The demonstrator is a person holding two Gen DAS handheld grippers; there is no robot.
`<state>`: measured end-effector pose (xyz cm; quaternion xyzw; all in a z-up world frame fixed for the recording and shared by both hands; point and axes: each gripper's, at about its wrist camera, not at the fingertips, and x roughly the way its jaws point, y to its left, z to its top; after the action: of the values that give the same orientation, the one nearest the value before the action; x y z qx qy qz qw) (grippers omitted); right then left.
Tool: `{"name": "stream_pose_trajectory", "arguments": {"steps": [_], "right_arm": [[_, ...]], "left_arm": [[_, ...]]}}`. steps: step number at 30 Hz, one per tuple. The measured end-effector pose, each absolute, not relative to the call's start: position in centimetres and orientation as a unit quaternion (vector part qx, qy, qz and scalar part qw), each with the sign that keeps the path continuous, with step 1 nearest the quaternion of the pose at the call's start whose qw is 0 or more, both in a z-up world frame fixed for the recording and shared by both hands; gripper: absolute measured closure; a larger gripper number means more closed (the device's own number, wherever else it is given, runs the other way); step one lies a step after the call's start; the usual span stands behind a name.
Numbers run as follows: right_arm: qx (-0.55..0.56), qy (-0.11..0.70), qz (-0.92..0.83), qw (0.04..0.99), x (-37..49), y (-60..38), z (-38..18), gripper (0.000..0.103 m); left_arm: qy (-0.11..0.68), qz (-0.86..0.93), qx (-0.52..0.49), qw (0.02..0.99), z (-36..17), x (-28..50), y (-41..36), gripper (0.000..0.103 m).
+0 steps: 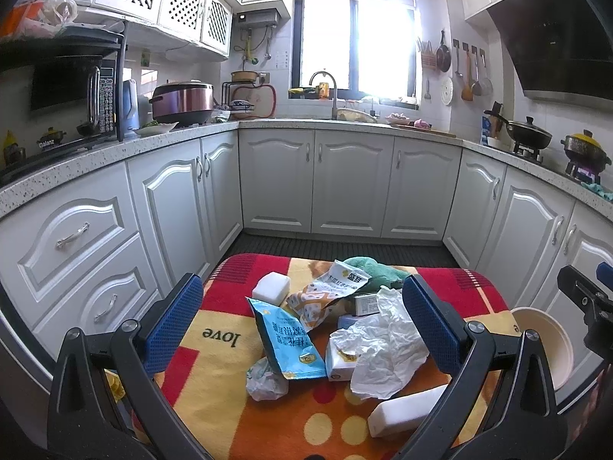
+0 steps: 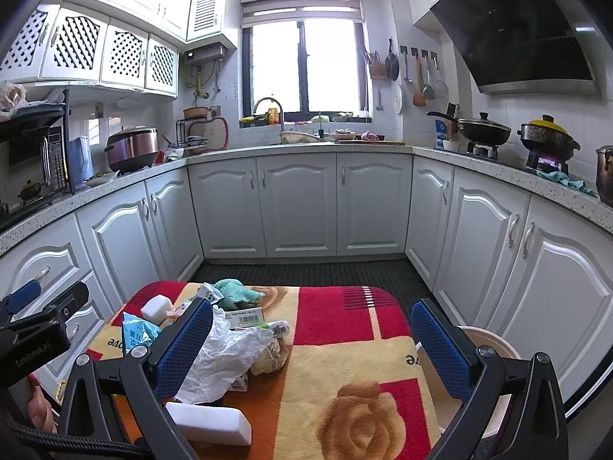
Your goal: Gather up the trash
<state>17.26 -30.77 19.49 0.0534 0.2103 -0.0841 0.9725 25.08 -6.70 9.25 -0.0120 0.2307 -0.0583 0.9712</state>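
Observation:
A pile of trash lies on a small table covered with a red, orange and yellow cloth (image 1: 214, 345). It holds a blue snack bag (image 1: 287, 341), a white and orange wrapper (image 1: 329, 291), crumpled white paper (image 1: 387, 349), a small white box (image 1: 339, 360), a crumpled plastic wad (image 1: 264, 379), two white foam blocks (image 1: 270, 287) (image 1: 402, 410) and a green cloth (image 1: 373, 270). My left gripper (image 1: 302, 329) is open above the pile, holding nothing. My right gripper (image 2: 312, 345) is open and empty over the cloth (image 2: 345, 345), to the right of the crumpled paper (image 2: 226, 352).
A cream plastic bin (image 1: 544, 345) stands at the table's right side; it also shows in the right wrist view (image 2: 494, 341). White kitchen cabinets (image 1: 345, 184) surround the table on three sides. A dark mat (image 2: 306, 272) covers the floor beyond.

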Motion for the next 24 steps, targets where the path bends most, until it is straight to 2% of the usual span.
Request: {"name": "stream_pose_trajectory", "arguments": {"steps": [24], "right_arm": [[0.035, 0.212, -0.071, 0.974, 17.51, -30.42, 19.02, 0.000]], "left_arm": [[0.240, -0.052, -0.008, 0.969, 8.41, 25.79, -6.85, 0.000]]}}
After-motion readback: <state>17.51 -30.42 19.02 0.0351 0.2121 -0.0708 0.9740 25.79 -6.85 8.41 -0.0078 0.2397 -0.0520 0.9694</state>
